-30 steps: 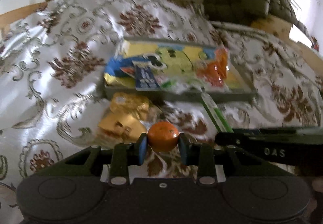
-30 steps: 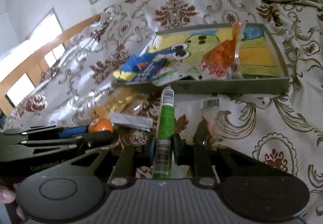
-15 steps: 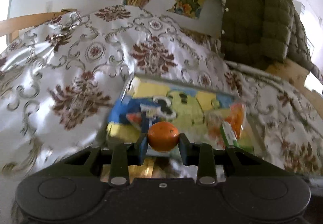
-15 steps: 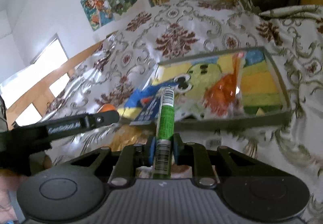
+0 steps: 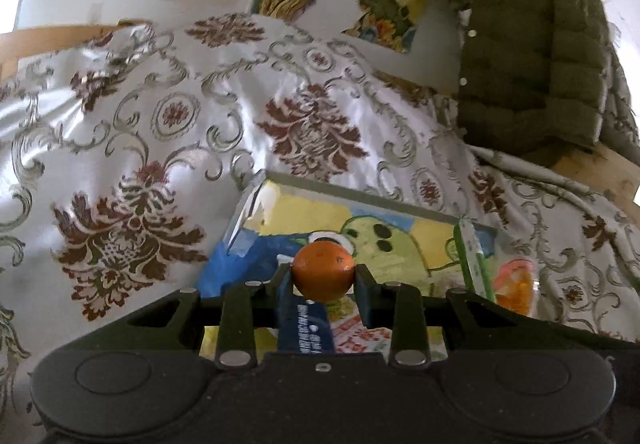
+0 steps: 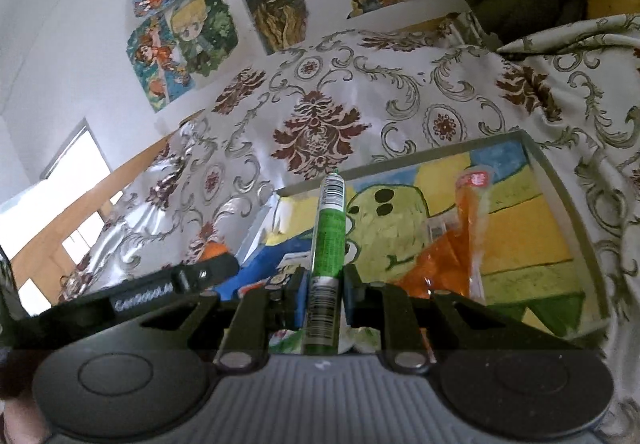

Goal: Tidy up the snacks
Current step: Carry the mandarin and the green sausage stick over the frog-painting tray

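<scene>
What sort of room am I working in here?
Probably a bedroom or other lived-in home room: cartoon posters taped to the wall, a puffy olive jacket draped over something, and a shiny damask cloth covering the surface under the snack tray.

Covered in a glossy white satin cloth [image 5: 132,148] with maroon damask medallions and silver-grey scrolls – rumpled, catching glare at the left. Resting directly on it, a shallow grey-rimmed rectangular tray [image 6: 568,200], its floor painted yellow, blue and green with a cartoon face. At the far right edge, slumped against the fabric, an olive quilted puffer jacket [image 5: 532,56] – upper part propped upright.
</scene>
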Demonstrator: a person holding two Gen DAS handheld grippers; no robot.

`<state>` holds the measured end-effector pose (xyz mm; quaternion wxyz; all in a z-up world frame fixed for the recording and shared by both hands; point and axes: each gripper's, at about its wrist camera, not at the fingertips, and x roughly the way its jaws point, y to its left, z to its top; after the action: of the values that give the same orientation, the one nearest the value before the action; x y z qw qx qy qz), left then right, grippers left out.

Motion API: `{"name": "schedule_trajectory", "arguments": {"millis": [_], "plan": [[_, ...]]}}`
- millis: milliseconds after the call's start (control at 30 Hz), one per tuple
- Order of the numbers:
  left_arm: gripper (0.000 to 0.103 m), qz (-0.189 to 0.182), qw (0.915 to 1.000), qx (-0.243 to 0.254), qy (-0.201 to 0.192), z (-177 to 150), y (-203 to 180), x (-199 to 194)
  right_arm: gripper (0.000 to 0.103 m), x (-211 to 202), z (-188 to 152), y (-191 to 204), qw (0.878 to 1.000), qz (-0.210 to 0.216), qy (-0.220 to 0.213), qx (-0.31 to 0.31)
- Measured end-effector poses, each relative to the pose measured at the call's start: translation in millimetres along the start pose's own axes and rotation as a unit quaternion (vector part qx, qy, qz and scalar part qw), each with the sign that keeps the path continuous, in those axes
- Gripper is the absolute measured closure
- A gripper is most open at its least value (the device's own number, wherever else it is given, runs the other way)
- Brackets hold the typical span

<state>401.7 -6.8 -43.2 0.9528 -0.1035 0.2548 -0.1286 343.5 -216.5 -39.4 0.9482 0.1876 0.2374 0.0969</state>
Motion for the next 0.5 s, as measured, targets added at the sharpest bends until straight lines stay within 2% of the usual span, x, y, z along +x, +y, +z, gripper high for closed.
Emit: {"name": "schedule_trajectory", "arguments": {"millis": [300,500], "plan": [[0.068,0.021,0.9993,-0.021,0.022,-2.2,20.0,22.0,0.083,41.3,-9.4,1.3,1.000,-0.015,0.009,-0.013],[0.068,0.017,0.9993,0.004,0.033,-11.4,11.5,29.8,0.083,51.6,-18.1,11.2,0.998,-0.024,0.011,-0.049]]}}
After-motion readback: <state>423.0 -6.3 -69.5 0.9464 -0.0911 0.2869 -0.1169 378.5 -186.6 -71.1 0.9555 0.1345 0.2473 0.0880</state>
